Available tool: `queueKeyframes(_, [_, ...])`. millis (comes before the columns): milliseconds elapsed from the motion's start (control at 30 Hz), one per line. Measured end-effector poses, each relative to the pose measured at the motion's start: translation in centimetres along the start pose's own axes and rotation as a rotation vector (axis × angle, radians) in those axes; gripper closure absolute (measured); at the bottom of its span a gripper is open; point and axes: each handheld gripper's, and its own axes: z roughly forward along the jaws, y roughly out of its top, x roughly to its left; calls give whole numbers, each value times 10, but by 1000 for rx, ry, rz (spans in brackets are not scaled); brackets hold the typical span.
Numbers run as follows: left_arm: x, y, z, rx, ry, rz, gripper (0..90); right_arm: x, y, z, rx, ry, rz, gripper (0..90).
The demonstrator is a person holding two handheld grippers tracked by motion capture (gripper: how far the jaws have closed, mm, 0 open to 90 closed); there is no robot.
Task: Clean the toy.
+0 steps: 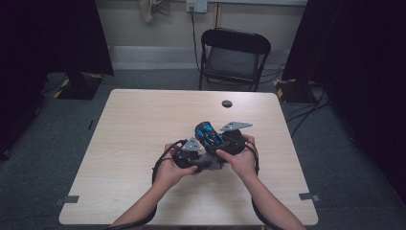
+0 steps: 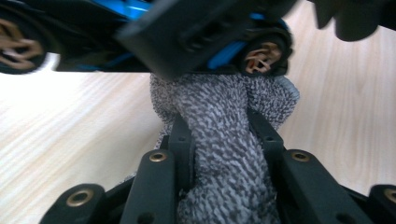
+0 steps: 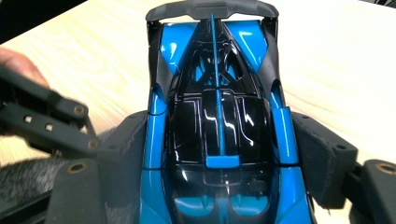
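A blue and black toy car (image 3: 219, 126) is clamped by its sides between the pads (image 3: 322, 158) of my right gripper (image 3: 224, 158), which is shut on it. In the high view the car (image 1: 207, 133) is held just above the middle of the table by the right gripper (image 1: 219, 140). My left gripper (image 2: 217, 123) is shut on a bunched grey knitted cloth (image 2: 224, 140), whose end lies against the underside of the car (image 2: 140, 28) near a wheel. From above, the left gripper (image 1: 202, 159) and the cloth (image 1: 210, 164) sit just below the car.
The light wooden table (image 1: 143, 124) has a small round black hole (image 1: 226, 103) near its far edge. A black folding chair (image 1: 233, 55) stands behind the table. Cables lie on the floor at the far right, and dark curtains hang on both sides.
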Motion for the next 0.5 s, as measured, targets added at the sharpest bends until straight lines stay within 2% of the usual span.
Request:
queueKeyframes(267, [-14,-1,7,10,-49,22,679,-2,0,1,-1,-2,13,262])
queueKeyframes(500, [-20,-1,11,9,-68,28,679,-4,0,0,-1,-13,15,262])
